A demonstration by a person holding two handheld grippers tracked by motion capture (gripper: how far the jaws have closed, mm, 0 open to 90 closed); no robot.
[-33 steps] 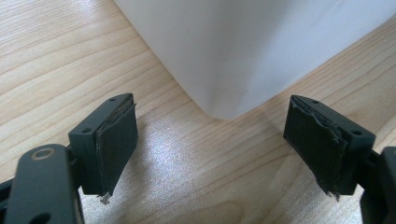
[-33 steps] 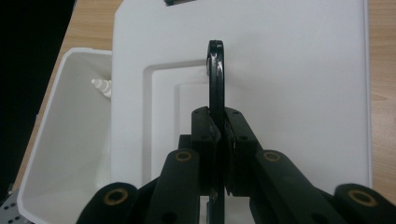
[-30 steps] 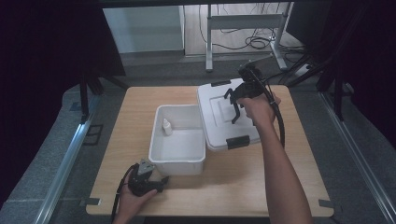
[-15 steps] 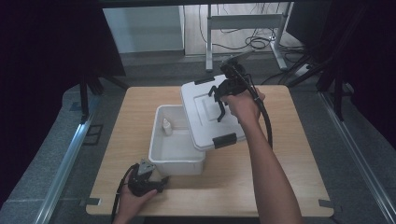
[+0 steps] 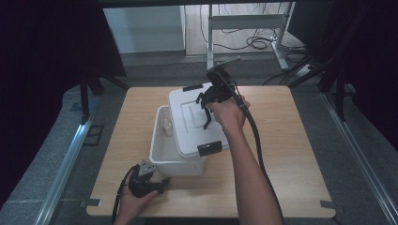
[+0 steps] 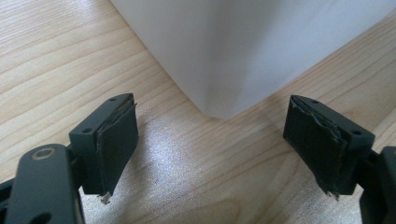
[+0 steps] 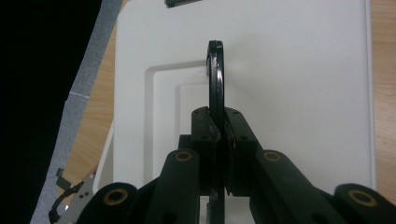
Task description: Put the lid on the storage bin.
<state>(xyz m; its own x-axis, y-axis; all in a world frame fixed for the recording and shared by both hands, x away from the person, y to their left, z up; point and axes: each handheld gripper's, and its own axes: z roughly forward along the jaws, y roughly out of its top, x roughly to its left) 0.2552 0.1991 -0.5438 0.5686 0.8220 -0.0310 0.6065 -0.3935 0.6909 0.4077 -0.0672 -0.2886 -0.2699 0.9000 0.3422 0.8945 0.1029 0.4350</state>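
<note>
Lid [image 5: 195, 117] hangs over bin [image 5: 162, 157], handle [image 7: 215, 84] pinched by right gripper [image 7: 219, 128]; left gripper [image 6: 210, 140] fingers spread.

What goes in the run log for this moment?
right tongs: shut on lid handle | lid: partly over bin | left tongs: open at bin corner

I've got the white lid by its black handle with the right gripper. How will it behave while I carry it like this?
Probably stiff: the lid hangs flat, without sagging. Likely light, since the right gripper lifts it by the thin black handle alone. It may swing or tilt: the pinch is at one point, and the lid already sits tilted over the bin.
</note>
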